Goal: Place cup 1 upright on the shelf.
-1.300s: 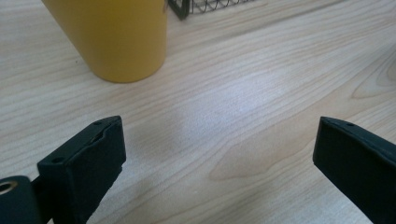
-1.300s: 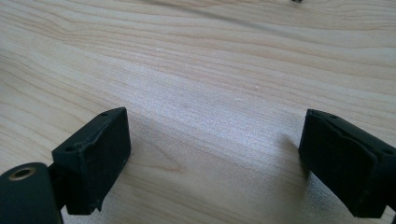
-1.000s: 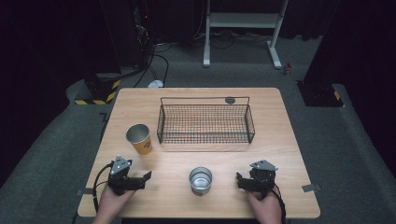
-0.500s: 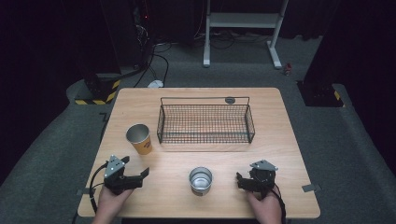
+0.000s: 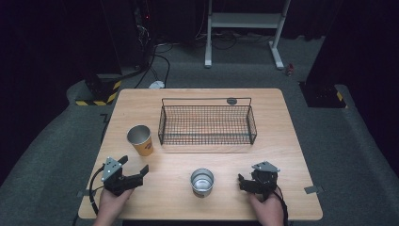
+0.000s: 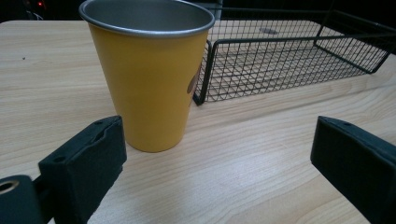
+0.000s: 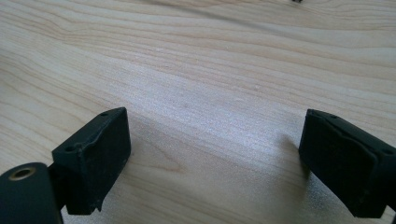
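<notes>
Dark floor and cables surround the light wooden table (image 5: 282,141); a black wire mesh basket (image 5: 207,123) sits toward its far side, with a small dark round disc (image 5: 231,100) just behind it; an upright yellow metal cup with a steel rim (image 5: 139,140) stands to the basket's left, near but apart; a short silver metal cup (image 5: 202,182) stands upright near the front edge, between the two hands; the left gripper (image 5: 133,168) rests low at the front left, jaws spread wide and holding nothing, the yellow cup just ahead of its left jaw in the left gripper view; the right gripper (image 5: 240,181), right of the silver cup, has jaws parted over bare wood, empty.
</notes>
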